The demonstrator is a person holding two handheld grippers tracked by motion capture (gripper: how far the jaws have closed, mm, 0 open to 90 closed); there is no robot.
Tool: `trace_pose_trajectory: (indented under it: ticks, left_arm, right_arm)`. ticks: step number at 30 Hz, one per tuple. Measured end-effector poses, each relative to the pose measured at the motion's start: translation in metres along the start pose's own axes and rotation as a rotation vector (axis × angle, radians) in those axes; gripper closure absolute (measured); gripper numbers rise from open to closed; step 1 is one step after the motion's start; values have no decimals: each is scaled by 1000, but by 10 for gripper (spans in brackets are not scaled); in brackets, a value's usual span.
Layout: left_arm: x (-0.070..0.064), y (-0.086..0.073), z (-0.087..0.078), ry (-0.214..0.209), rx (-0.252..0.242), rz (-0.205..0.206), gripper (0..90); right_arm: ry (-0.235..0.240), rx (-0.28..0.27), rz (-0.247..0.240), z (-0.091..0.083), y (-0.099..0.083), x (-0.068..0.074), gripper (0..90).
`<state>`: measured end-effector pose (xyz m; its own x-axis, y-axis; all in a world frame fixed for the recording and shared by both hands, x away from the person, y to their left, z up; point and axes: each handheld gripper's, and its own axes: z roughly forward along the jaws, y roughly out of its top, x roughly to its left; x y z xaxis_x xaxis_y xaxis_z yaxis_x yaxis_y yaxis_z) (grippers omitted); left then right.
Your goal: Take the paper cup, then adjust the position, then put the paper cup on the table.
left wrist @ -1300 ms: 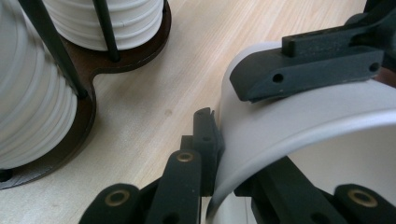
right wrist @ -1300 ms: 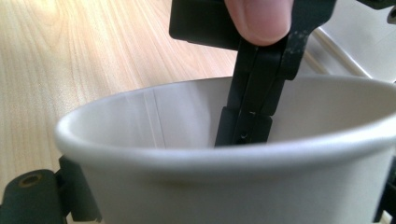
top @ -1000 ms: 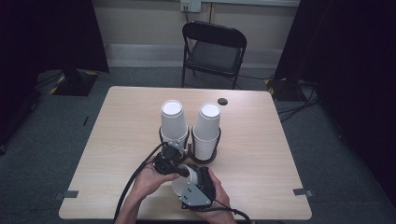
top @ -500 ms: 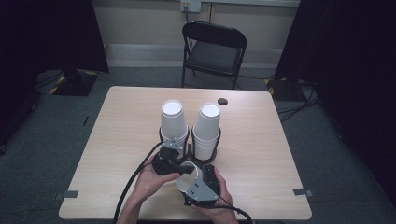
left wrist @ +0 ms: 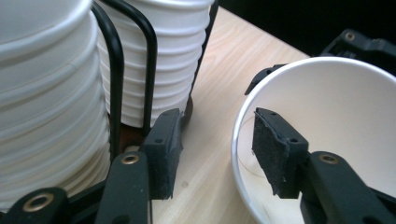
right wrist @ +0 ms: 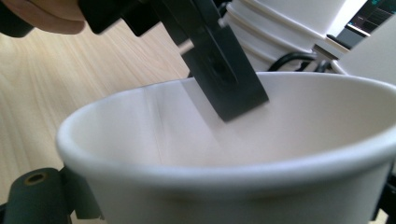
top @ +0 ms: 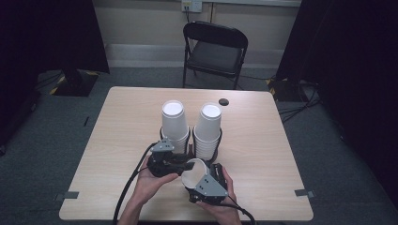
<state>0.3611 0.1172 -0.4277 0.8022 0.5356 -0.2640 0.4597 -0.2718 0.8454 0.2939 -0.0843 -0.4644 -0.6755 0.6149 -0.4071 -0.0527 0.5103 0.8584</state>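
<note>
— Why held that way? Paper cup (top: 193, 171) near the table's front edge, just before the two cup stacks (top: 174, 123), clamped by right gripper (top: 201, 182); left gripper (left wrist: 212, 144) spread wide, one pad inside the rim, ready to take over.

— Pointing where? Mouth tilted up toward the left gripper, long axis slanted, not upright.
</note>
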Motion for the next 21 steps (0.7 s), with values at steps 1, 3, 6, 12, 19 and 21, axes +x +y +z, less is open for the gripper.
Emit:
trace_pose_trajectory:
  ticks: [1,3,6,12,19,21]
  left_arm:
    - [0,-1,-1,0,-8,-2,498]
    - [0,-2,-4,22,-24,8,498]
    - [-1,-2,-10,44,-55,18,466]
    - [-3,-7,-20,83,-102,28,383]
    - [-2,-16,-21,91,-129,31,330]
    - [-2,-19,-21,91,-138,38,318]
  right_arm:
    - [-4,3,6,0,-1,-1,118]
    - [-6,5,34,-1,-3,-3,118]
    - [-33,25,85,0,-6,-8,118]
    - [-77,18,210,-6,-18,-26,119]
    - [-94,2,295,-14,-26,-43,119]
    - [-97,0,315,-15,-28,-48,119]
